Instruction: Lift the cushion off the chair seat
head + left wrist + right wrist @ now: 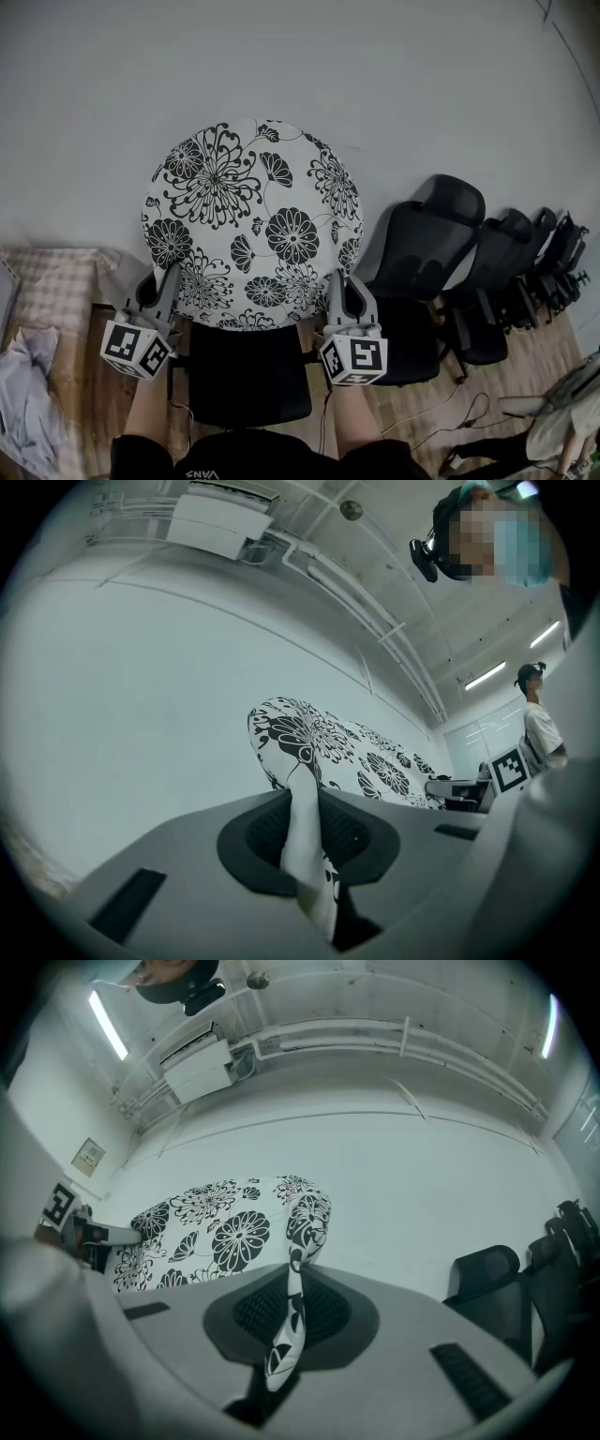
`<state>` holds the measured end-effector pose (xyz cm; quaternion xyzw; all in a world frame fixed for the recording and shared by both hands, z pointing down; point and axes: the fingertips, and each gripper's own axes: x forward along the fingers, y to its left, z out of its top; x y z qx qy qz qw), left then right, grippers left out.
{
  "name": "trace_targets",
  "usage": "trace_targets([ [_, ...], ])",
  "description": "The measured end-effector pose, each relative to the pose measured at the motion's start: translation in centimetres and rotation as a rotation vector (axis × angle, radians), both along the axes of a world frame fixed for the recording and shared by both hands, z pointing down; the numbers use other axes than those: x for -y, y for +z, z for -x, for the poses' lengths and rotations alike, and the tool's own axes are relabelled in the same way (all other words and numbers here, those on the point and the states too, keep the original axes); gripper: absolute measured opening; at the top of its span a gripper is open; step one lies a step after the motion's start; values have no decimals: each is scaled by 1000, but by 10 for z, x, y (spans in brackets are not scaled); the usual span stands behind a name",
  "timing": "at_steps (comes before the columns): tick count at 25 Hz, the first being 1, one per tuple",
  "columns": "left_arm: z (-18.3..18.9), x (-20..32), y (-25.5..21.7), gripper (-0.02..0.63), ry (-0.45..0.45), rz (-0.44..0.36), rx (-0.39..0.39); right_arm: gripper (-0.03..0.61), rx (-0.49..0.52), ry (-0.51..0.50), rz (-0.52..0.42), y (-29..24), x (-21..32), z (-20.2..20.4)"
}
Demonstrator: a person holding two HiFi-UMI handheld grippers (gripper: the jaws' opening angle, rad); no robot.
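Above the chair (pixel 248 375), both grippers, left (pixel 169 281) and right (pixel 334 286), clamp the cushion's (pixel 253 220) lower edge, holding it against the wall (pixel 281 66).

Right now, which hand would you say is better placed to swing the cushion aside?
Left, probably: both tools grip the cushion's lower edge, but office chairs stand beside the right tool, checked cloth beside the left tool.

Cushion is blocking the middle; bare wall is lying open above.
The round cushion (pixel 251 225), clamped at its lower edge by the left gripper (pixel 172 274) and right gripper (pixel 334 279), is covering the space ahead. The black chair (pixel 246 375) is sitting just below, a row of office chairs (pixel 487 272) is crowding the right, and checked cloth (pixel 56 291) is filling the left beneath the wall (pixel 422 84).
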<state>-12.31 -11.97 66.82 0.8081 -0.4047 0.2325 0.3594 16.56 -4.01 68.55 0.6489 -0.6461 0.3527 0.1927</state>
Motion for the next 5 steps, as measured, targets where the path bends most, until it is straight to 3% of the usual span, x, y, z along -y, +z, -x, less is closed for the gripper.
trace_targets([
  [5, 0, 1, 0, 43, 0, 7, 2, 26, -5, 1, 1, 0, 0, 0],
])
